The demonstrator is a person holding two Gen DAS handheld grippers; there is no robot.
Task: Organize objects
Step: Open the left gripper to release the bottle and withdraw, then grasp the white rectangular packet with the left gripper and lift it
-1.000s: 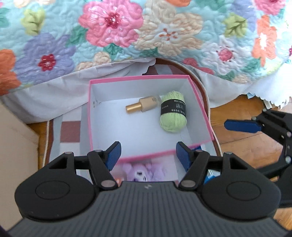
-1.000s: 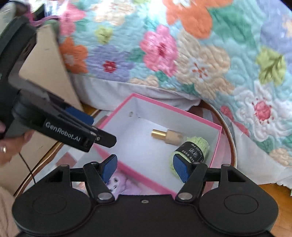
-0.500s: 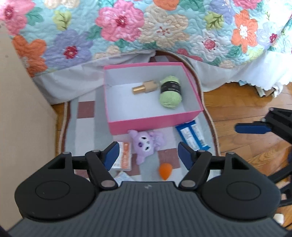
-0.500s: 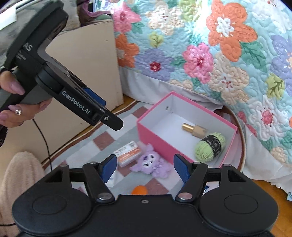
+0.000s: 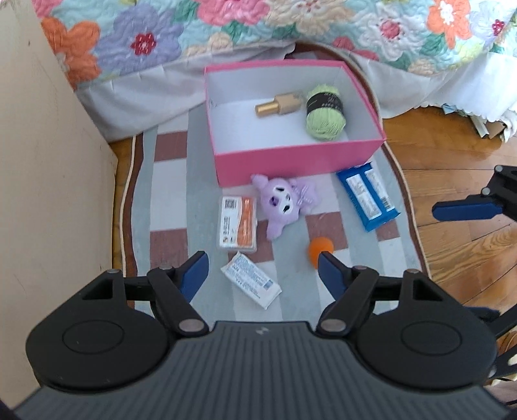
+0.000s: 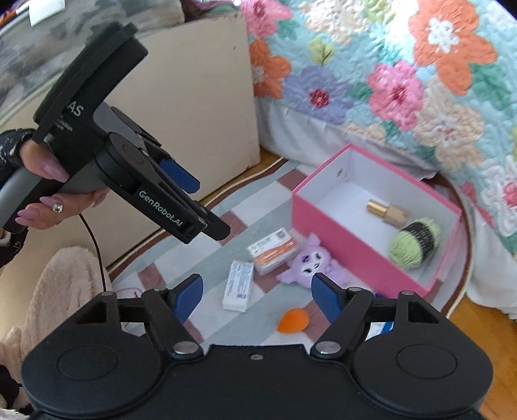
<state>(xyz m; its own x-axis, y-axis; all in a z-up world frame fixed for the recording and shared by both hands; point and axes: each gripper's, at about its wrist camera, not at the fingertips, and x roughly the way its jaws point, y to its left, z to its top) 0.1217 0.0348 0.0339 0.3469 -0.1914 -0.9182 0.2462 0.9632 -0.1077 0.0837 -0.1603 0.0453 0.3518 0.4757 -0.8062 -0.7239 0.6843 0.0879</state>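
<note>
A pink box [image 5: 300, 161] [image 6: 349, 240] on the rug holds a gold bottle [image 5: 279, 105] [image 6: 386, 211] and a green yarn ball [image 5: 324, 113] [image 6: 415, 244]. In front of it lie a purple plush [image 5: 284, 202] [image 6: 311, 263], an orange-white packet [image 5: 237, 223] [image 6: 273, 250], a white sachet [image 5: 250, 279] [image 6: 239, 286], an orange egg-shaped sponge [image 5: 320, 248] [image 6: 293, 320] and a blue snack pack [image 5: 366, 195]. My left gripper [image 5: 262, 269] hangs above the sachet, jaws opening, nothing between them. My right gripper [image 6: 257, 290] hovers over the loose items, jaws opening and empty.
A flowered quilt [image 5: 290, 29] with a white bed skirt hangs behind the box. A beige panel [image 5: 48, 177] stands on the left. Wood floor [image 5: 452, 168] lies right of the checked rug [image 5: 168, 200]. A hand [image 6: 48, 194] holds the left gripper's handle.
Both grippers have drawn back from over the pink box, so the loose items in front of it have come into view. Both pairs of jaws stand a little wider.
</note>
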